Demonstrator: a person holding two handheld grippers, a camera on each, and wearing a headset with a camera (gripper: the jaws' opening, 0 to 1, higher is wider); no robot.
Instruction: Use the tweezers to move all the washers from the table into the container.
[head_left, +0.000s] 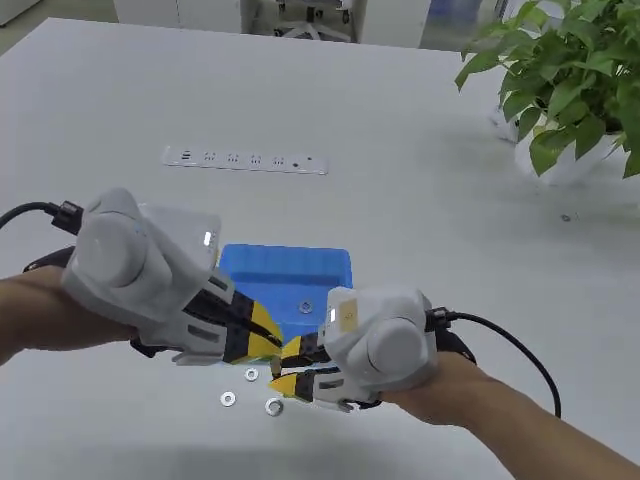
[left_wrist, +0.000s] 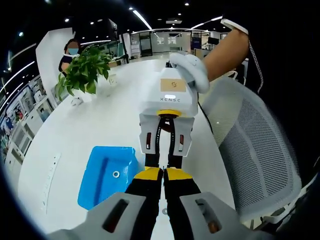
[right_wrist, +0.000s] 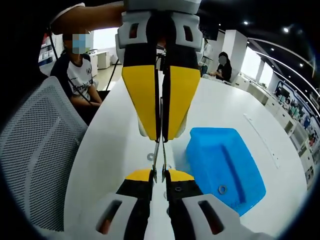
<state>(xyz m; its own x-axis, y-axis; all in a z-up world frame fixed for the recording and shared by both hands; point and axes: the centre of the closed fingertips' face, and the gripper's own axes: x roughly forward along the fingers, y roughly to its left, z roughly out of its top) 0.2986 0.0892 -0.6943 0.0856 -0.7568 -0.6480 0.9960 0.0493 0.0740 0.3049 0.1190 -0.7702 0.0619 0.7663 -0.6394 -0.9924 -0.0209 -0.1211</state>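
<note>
tweezers (right_wrist: 159, 150) | pinched in left hand-held gripper (left_wrist: 162, 172) | washers (head_left: 251, 375) near its jaws

The left hand-held gripper (head_left: 268, 335) is cased in a smooth, rounded white shell, and the right hand-held gripper (head_left: 284, 365) is cased alike. Black jaw arms are mounted at the front of each and are capped with bright yellow pads (right_wrist: 182, 100). A small white light (head_left: 207, 238) is set into the left shell. On the right shell a tan square label (left_wrist: 172, 84) is fixed, with dark lettering printed beneath it. A black cable (head_left: 480, 320) is plugged into the rear of the right shell, and a second black cable (head_left: 30, 208) into the left. Grey jaw bases marked with orange slots (left_wrist: 116, 215) are seen in the gripper views.
</note>
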